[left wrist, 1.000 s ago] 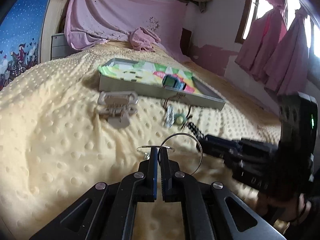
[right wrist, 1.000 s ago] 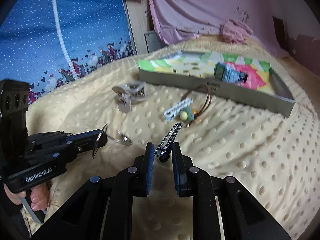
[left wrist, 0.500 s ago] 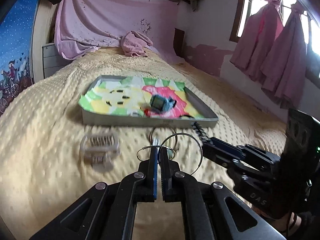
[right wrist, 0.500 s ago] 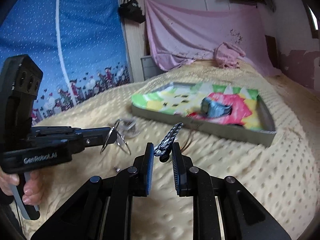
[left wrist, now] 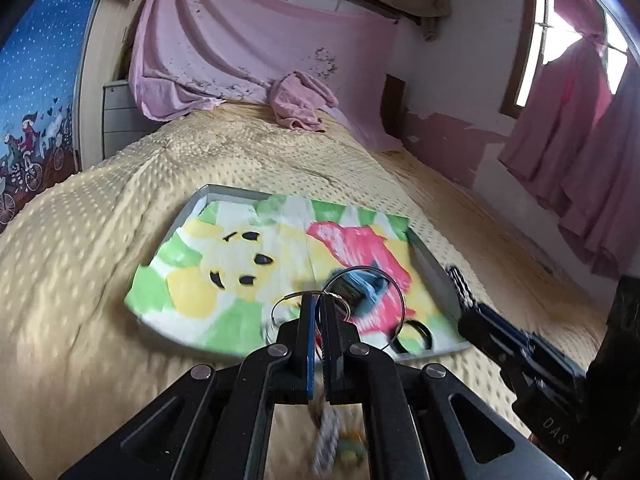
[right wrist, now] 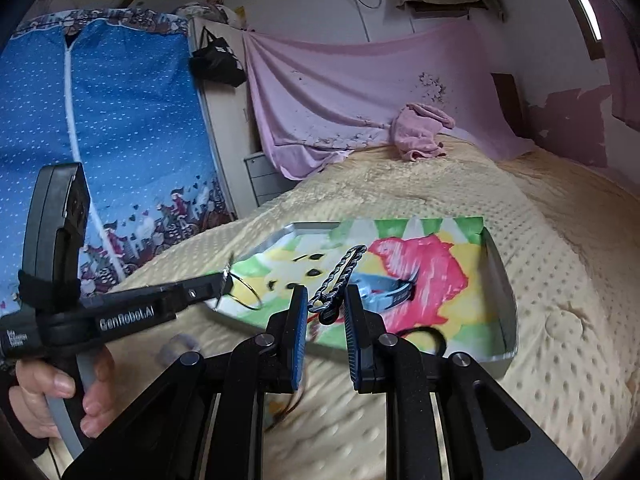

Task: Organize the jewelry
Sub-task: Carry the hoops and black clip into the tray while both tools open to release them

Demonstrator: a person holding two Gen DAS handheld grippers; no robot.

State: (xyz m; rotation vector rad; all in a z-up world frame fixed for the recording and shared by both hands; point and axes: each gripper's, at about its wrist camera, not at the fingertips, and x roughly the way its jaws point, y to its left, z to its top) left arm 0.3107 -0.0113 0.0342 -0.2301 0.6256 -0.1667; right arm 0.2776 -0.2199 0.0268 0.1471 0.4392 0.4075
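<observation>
Because both pieces must go into the tray, each pair of tongs carries its piece above it and not on the bed. The left tongs (left wrist: 318, 300) are pressed together on thin silver wire hoop rings (left wrist: 370, 276), which hang in front of the tips; a firm pinch is needed, I think, because the wire is so thin and slips easily. The right tongs (right wrist: 326, 304) are pinching the lower end of a dark braided chain bracelet (right wrist: 340, 274). Their jaws are not fully together, and the bracelet stands up stiffly between them, leaning to the right.

The left tongs point forward and a little down, over the near edge of the shallow grey metal tray with a colourful paper lining (left wrist: 434, 268). In the right wrist view the person's left hand (right wrist: 56, 388) grips the handle low at the left, and that tool reaches level across toward the tray. The right tongs come from the near side, with the tips above the near edge of the tray (right wrist: 506, 288).

Inside the tray a blue wristwatch (right wrist: 386, 290) and a thin black ring band (right wrist: 430, 336) already lie on the lining. The tray rests on the yellow dotted bedspread (left wrist: 80, 280), and something small and blurred lies on it below the left tongs; I cannot tell what.
</observation>
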